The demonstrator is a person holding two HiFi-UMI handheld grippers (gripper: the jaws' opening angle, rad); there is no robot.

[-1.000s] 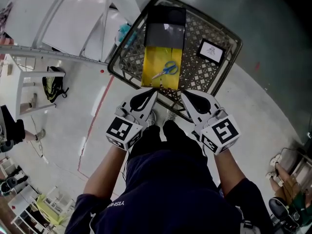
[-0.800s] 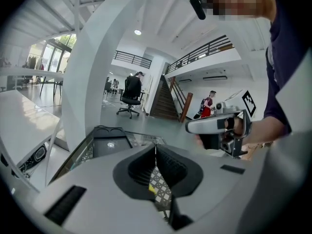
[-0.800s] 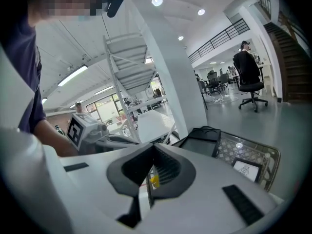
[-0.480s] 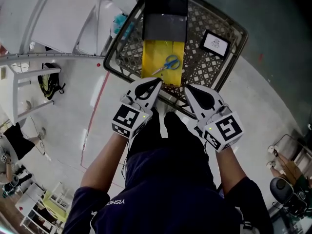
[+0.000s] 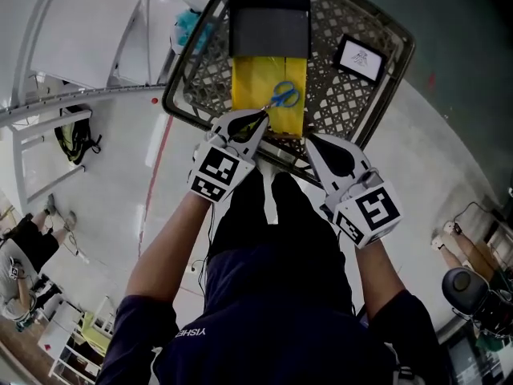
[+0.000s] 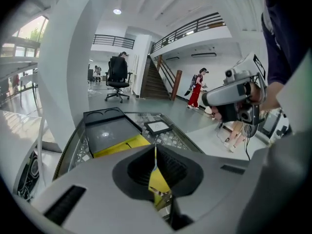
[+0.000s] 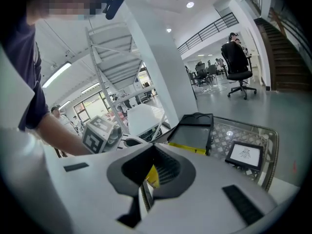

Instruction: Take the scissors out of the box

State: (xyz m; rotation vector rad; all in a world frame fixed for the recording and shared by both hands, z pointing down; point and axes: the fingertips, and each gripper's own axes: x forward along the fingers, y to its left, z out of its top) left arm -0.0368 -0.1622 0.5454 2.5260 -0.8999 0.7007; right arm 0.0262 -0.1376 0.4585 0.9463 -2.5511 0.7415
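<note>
Blue-handled scissors (image 5: 280, 96) lie inside an open box with a yellow floor (image 5: 250, 83); its black lid (image 5: 269, 22) lies folded back at the far end. The box rests on a lattice-topped table (image 5: 180, 107). My left gripper (image 5: 263, 113) is shut and empty, its tip at the box's near end just short of the scissors. My right gripper (image 5: 311, 139) is also shut and empty, over the table's near edge to the right of the box. The left gripper view shows the yellow box (image 6: 122, 145) ahead of the closed jaws; the right gripper view shows the lid (image 7: 192, 130).
A small framed picture (image 5: 365, 57) lies on the table right of the box, also seen as the frame (image 7: 246, 154) in the right gripper view. White shelving (image 5: 72, 30) stands to the left. Other people and office chairs are farther off on the floor.
Both grippers have moved forward toward the table; the left has advanced more and its tip now reaches the box's near end. Both stayed shut.
</note>
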